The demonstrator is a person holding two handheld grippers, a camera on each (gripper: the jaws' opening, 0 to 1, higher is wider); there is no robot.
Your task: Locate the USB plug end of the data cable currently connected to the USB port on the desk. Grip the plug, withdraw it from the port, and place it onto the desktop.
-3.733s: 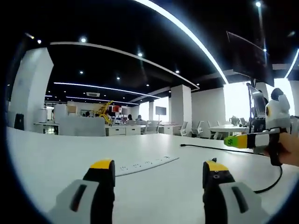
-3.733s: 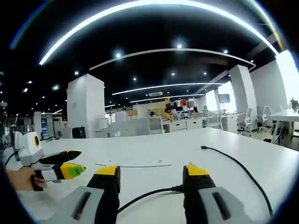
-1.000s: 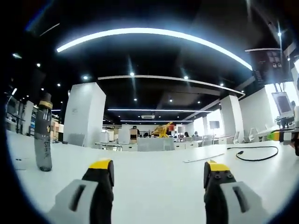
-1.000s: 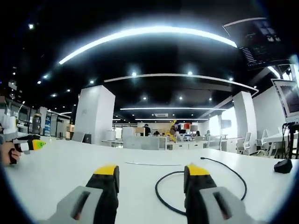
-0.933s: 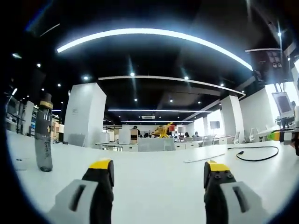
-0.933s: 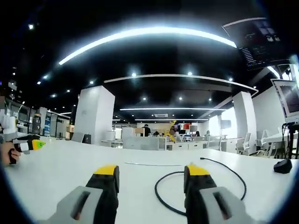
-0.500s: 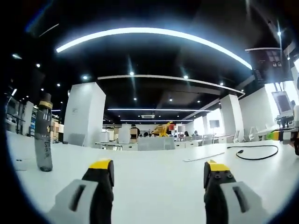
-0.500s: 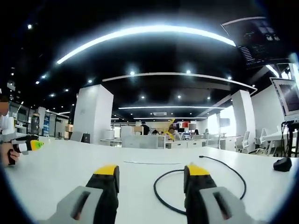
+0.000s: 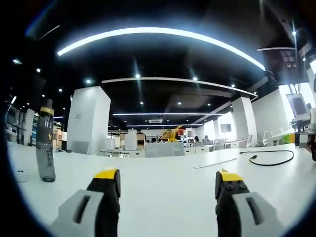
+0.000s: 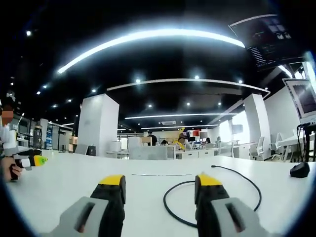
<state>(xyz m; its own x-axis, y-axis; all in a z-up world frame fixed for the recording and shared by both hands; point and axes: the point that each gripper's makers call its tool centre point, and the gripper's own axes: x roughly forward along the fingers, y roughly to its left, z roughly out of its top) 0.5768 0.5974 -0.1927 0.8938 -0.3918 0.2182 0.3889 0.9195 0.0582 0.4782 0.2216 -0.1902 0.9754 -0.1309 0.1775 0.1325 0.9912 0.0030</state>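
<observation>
Both grippers [image 9: 168, 180] [image 10: 160, 185] jaws apart, nothing held | cable [image 10: 170, 210] lies loose on desk [image 10: 64, 192], curling past right gripper, plug [image 10: 214, 168] at far end | bottle [image 9: 45, 143] upright at left, contents unclear

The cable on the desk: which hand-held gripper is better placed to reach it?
Right, probably. The black cable loops just beyond the right hand-held gripper; from the left hand-held gripper it lies far off.

White desk [image 9: 163, 182]: bottle [image 9: 45, 140], cable [image 10: 217, 195], perhaps strip [image 9: 215, 162].
</observation>
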